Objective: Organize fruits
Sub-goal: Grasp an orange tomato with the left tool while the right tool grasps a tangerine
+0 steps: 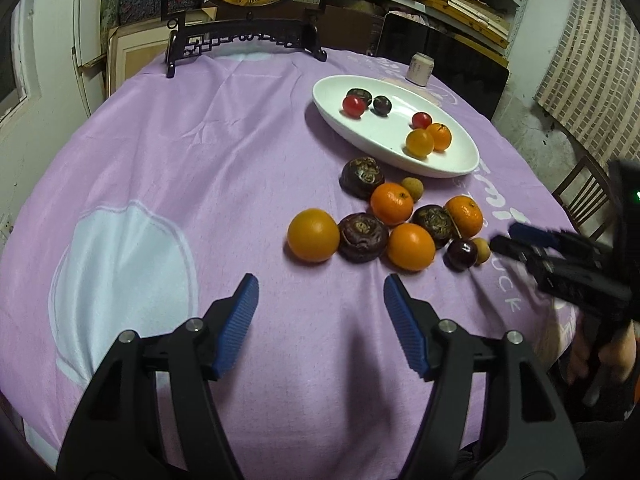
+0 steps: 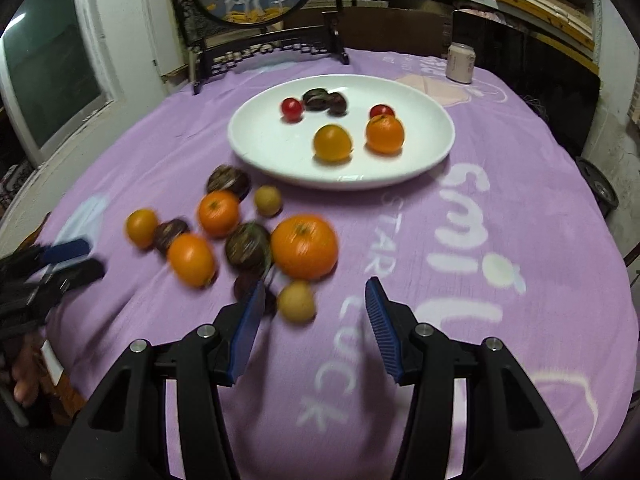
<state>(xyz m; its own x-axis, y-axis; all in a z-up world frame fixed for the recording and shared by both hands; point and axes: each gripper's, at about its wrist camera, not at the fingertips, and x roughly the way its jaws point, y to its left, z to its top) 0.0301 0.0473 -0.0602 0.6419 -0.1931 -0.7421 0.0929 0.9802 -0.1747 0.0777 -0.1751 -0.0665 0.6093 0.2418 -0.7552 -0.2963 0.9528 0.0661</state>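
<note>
A heap of several fruits lies on the purple cloth: oranges such as the nearest orange (image 1: 313,235), dark wrinkled fruits (image 1: 363,236), a dark cherry (image 1: 462,254) and a small tan longan (image 2: 296,302). Behind it a white oval plate (image 1: 380,132) (image 2: 272,148) holds two red, two dark and two orange fruits. My left gripper (image 1: 320,284) is open just short of the nearest orange, with nothing between its fingers. My right gripper (image 2: 316,286) is open too; the longan sits just inside its fingertips, nearer the left one and apart from both pads. Its tips (image 1: 512,240) reach the heap's right end.
A pale can (image 1: 418,69) stands behind the plate. A round picture screen on a black stand (image 1: 244,36) is at the table's far edge. A wooden chair (image 1: 580,192) stands off the right side. A hand (image 1: 616,356) holds the right gripper's handle.
</note>
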